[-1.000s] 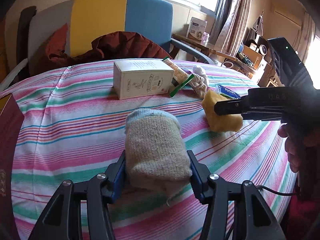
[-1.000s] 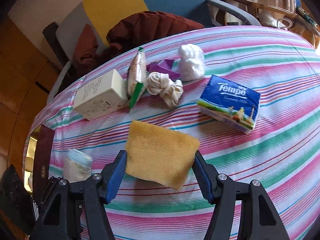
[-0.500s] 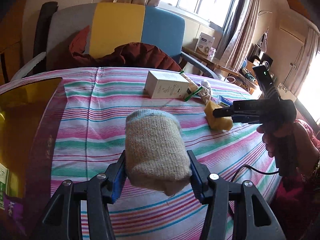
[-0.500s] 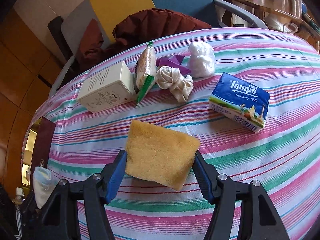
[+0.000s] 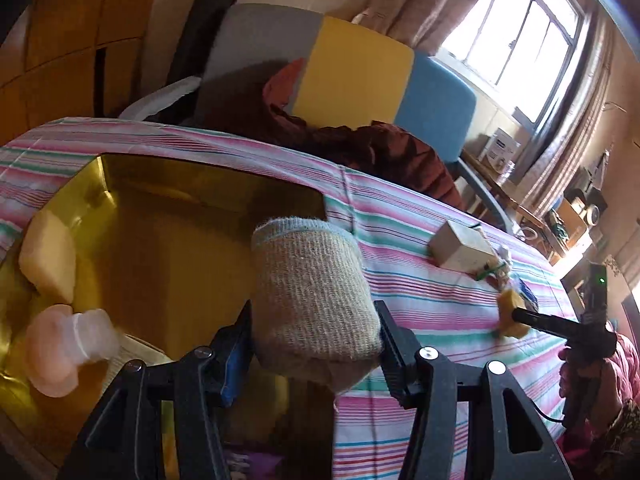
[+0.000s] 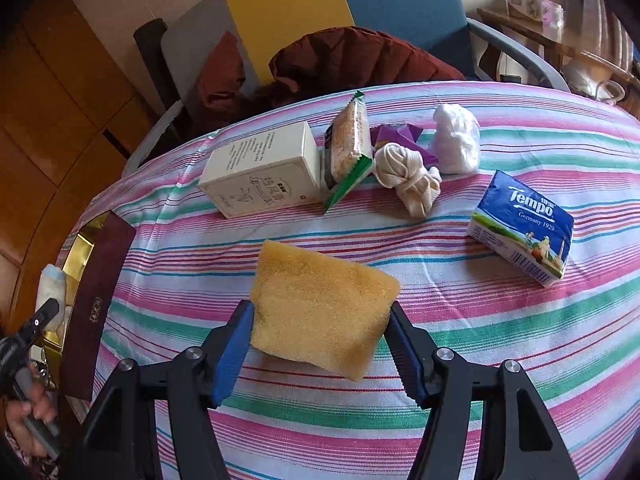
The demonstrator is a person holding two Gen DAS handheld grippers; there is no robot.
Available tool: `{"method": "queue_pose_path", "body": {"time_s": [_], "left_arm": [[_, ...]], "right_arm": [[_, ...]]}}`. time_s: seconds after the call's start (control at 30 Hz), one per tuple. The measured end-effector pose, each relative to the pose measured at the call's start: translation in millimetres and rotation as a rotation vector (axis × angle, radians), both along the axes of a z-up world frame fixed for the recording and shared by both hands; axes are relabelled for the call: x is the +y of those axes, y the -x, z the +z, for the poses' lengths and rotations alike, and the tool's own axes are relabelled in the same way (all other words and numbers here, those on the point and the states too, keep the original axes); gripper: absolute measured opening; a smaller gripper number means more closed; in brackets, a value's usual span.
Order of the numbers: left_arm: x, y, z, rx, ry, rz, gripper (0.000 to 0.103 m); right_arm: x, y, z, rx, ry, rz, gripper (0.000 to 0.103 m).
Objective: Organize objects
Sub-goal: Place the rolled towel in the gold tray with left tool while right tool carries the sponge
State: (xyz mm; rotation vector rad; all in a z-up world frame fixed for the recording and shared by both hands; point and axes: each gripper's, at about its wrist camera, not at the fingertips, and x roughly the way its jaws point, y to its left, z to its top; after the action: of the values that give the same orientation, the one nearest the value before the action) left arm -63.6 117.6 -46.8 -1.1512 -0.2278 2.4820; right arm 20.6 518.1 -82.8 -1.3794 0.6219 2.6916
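Note:
My left gripper (image 5: 314,334) is shut on a rolled beige sock (image 5: 312,292) and holds it over the right edge of an open gold-lined box (image 5: 160,240). The box holds a yellow sponge (image 5: 48,258) and a small clear bottle (image 5: 76,346). My right gripper (image 6: 320,344) is shut on a yellow sponge (image 6: 320,316) a little above the striped tablecloth (image 6: 480,340). In the right wrist view the box (image 6: 96,296) sits at the far left with the sock (image 6: 52,286) above it.
On the cloth lie a white carton (image 6: 260,172), a snack packet (image 6: 352,144), a knotted cream cloth (image 6: 408,176), a white wad (image 6: 456,138), a purple scrap (image 6: 394,134) and a Tempo tissue pack (image 6: 524,228). A chair with a brown jacket (image 6: 352,60) stands behind.
My left gripper has carried the sock left from the middle of the cloth to over the gold box. My right gripper has held the sponge nearly still.

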Motion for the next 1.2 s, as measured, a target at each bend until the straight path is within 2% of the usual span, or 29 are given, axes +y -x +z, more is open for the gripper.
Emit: {"method": "queue_pose_path", "body": {"time_s": [0.1, 0.37, 0.43, 0.53, 0.83, 0.93, 1.1, 1.2], "left_arm": [[-24.7, 20.3, -8.5, -0.057, 0.027, 0.073, 0.056], [-79.1, 63.3, -28.2, -0.158, 0.027, 0.229, 0.057], [-87.3, 68.5, -32.5, -0.195, -0.003, 0.258, 0.060], [-95.1, 69.0, -35.7, -0.201, -0.037, 0.289, 0.064], [-87.0, 31.6, -28.8, -0.017, -0.051, 0.245, 0.064], [-84.7, 24.2, -32.3, 0.005, -0.040, 0.232, 0.065], [-85.9, 1.3, -22.0, 0.100, -0.103, 0.187, 0.064], [-85.9, -11.8, -15.1, 0.143, -0.096, 0.171, 0.065]], "right_arm": [[-4.1, 0.7, 1.1, 0.014, 0.000, 0.022, 0.066], [-14.1, 3.6, 0.5, 0.030, -0.013, 0.063, 0.066], [-16.0, 4.4, -0.5, 0.029, -0.014, 0.070, 0.066], [-19.9, 5.3, -1.6, 0.029, -0.019, 0.086, 0.066], [-43.4, 7.1, -0.3, 0.043, -0.047, 0.160, 0.066], [-58.9, 10.8, 3.3, 0.033, -0.017, 0.171, 0.066], [-109.3, 21.1, 20.6, 0.069, 0.036, 0.239, 0.066], [-151.3, 31.2, 34.0, 0.104, 0.040, 0.304, 0.066]]}}
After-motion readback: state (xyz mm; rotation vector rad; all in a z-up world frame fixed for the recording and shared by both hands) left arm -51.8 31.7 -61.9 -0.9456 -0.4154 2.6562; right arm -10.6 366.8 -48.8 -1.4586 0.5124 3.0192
